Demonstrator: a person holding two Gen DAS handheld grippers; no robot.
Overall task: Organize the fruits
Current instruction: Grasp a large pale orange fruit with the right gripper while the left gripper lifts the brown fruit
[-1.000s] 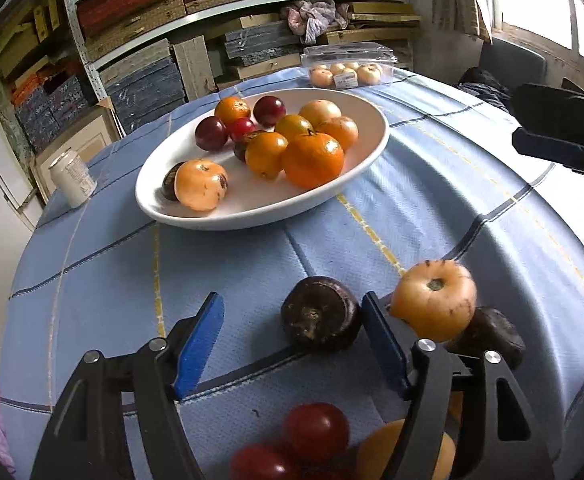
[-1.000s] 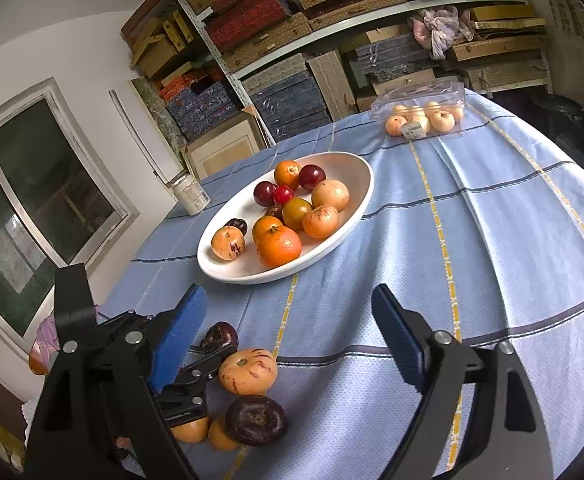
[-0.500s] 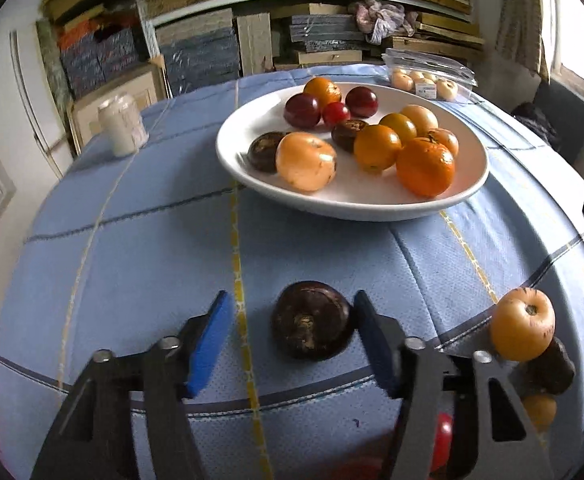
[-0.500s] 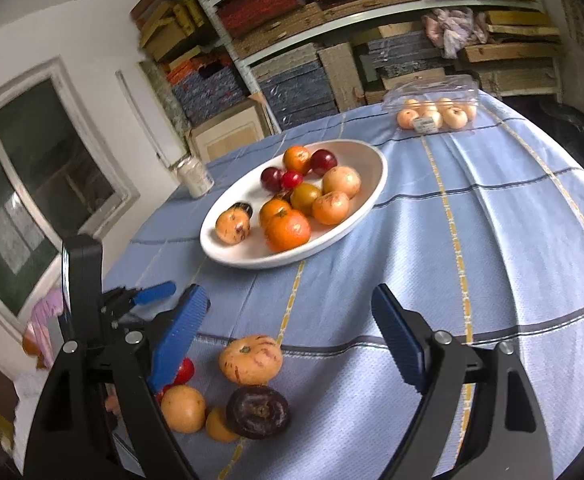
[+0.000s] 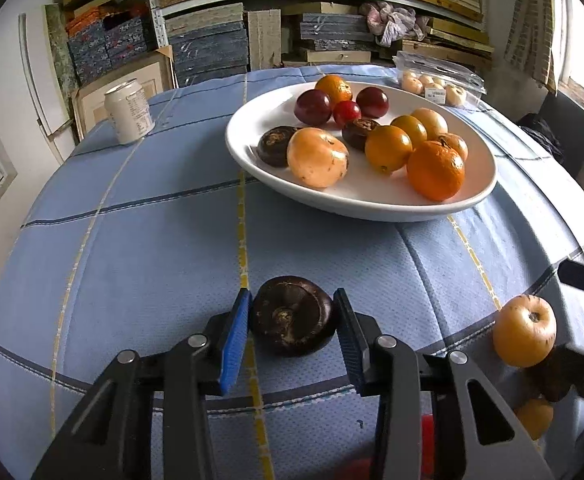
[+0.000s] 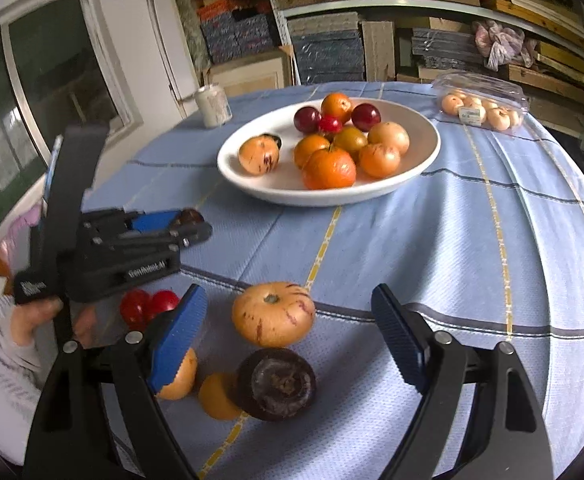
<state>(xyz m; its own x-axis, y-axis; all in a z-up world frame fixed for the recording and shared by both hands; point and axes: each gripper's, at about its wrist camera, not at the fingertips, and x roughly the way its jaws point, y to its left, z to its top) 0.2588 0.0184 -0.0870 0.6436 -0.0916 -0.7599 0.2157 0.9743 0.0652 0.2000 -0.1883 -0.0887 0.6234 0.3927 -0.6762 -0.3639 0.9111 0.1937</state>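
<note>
Across the table (image 5: 131, 240), covered by a blue checked cloth, a white bowl (image 5: 372, 204) of oranges, plums and dark fruits sits toward the far edge. Near the front edge, the left hand-held gripper (image 5: 292, 320) is closing its blue pads on a dark brown fruit (image 5: 292, 326) resting on the cloth; the pads appear to touch both sides. The right hand-held gripper (image 6: 287, 332) stands wide, empty, over a striped yellow fruit (image 6: 273, 314) and another dark fruit (image 6: 277, 386) near the front edge.
</note>
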